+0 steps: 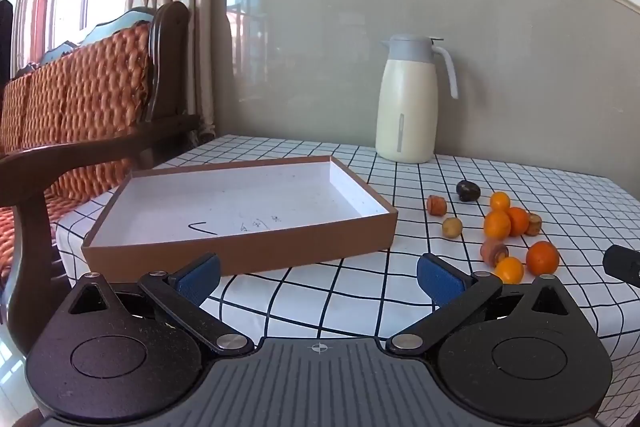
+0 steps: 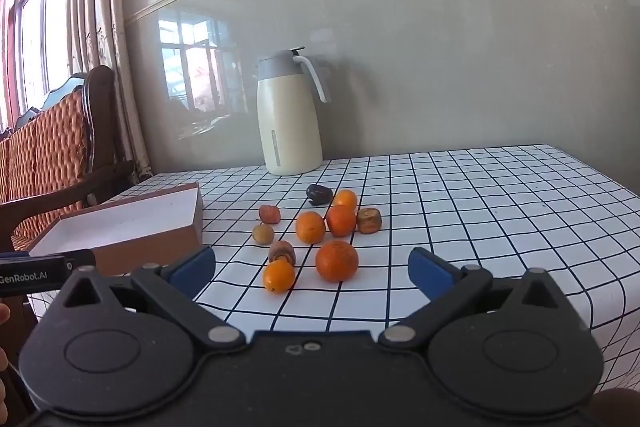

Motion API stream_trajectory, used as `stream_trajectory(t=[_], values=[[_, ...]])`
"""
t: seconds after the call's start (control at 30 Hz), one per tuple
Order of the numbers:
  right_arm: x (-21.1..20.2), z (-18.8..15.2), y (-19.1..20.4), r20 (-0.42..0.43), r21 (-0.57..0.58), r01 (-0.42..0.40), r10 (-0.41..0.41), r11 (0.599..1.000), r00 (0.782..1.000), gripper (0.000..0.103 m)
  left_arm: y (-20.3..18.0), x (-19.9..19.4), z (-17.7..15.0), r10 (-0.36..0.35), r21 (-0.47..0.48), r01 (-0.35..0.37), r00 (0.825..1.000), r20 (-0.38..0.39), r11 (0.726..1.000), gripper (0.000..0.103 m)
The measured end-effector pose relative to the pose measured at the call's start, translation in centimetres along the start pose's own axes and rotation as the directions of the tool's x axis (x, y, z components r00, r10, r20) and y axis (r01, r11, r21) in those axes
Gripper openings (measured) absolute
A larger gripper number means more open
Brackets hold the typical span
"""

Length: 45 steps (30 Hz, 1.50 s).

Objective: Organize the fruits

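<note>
A shallow brown cardboard box [image 1: 240,247] with a white inside stands empty on the checked tablecloth; it also shows in the right wrist view [image 2: 132,247]. Right of it lies a cluster of small fruits: several oranges [image 1: 542,257] [image 2: 337,260], a dark fruit [image 1: 468,190] [image 2: 319,193], a tan round fruit [image 1: 452,227] [image 2: 263,234] and brownish pieces [image 1: 437,205] [image 2: 269,214]. My left gripper [image 1: 318,277] is open and empty, in front of the box's near wall. My right gripper [image 2: 312,269] is open and empty, just short of the nearest oranges.
A cream thermos jug [image 1: 408,103] [image 2: 289,119] stands at the back by the wall. A wooden sofa with orange cushions [image 1: 76,115] is left of the table. The table's near edge [image 2: 520,323] drops off close to the grippers. The left gripper's body [image 2: 40,271] shows at the right view's left edge.
</note>
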State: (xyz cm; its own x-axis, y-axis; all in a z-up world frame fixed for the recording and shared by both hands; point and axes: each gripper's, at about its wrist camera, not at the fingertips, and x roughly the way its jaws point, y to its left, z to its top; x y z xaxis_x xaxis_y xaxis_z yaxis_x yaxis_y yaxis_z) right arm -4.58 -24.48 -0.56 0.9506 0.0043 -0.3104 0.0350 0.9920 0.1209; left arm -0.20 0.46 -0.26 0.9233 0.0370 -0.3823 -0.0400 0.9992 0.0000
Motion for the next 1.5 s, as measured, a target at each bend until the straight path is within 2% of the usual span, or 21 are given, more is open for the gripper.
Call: stream_trajectory(t=[1.5], values=[[0.18,-0.16,-0.03,-0.005,-0.003,-0.005,0.005,1.0,1.0,0.097,-0.05,-0.22,-0.14,0.011,0.007,-0.011,1.0,0.008,1.0,0.103]])
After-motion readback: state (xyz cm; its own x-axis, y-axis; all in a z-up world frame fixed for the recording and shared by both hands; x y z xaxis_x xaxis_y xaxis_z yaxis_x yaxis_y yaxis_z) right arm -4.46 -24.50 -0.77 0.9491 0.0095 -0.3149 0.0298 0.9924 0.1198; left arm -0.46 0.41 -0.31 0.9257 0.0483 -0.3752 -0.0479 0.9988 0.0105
